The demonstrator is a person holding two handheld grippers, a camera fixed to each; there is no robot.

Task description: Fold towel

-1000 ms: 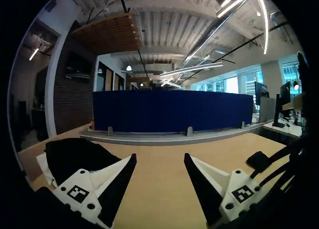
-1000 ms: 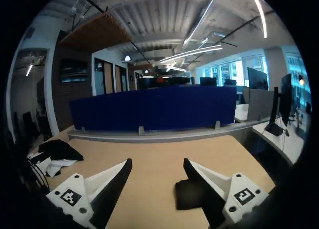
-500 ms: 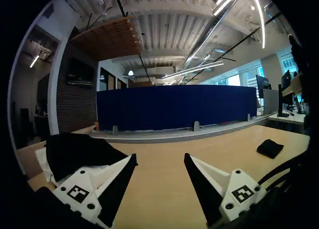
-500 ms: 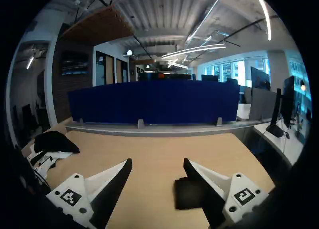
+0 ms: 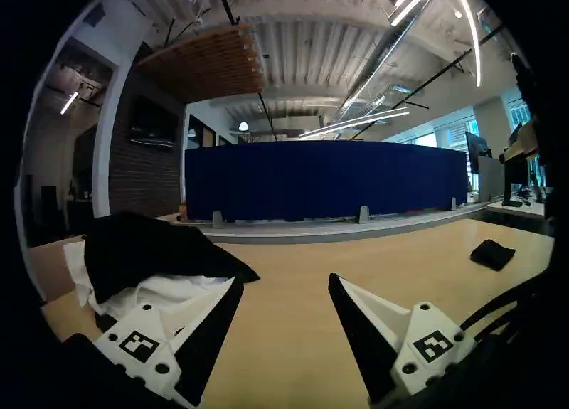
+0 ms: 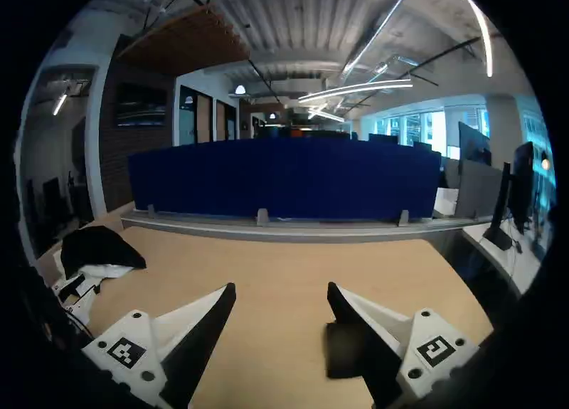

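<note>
A crumpled black towel (image 5: 149,256) lies on a white towel (image 5: 160,291) at the left of the wooden table (image 5: 299,259), just beyond my left finger. My left gripper (image 5: 284,281) is open and holds nothing. A small folded black towel (image 5: 493,254) rests far to the right. In the right gripper view, that folded black towel (image 6: 341,348) lies flat beside and partly under my right finger. My right gripper (image 6: 281,288) is open above the bare table. The black and white pile (image 6: 96,249) sits at the far left there, with the other gripper (image 6: 71,291) near it.
A long blue divider (image 5: 320,181) on a grey rail bounds the table's far edge (image 6: 284,231). Desks with monitors (image 6: 523,188) stand off to the right. Cables (image 5: 512,302) hang near the right side of the left gripper view.
The left gripper has drawn closer to the black and white pile, which now looms larger by its left finger. The right gripper has shifted slightly; both stay open.
</note>
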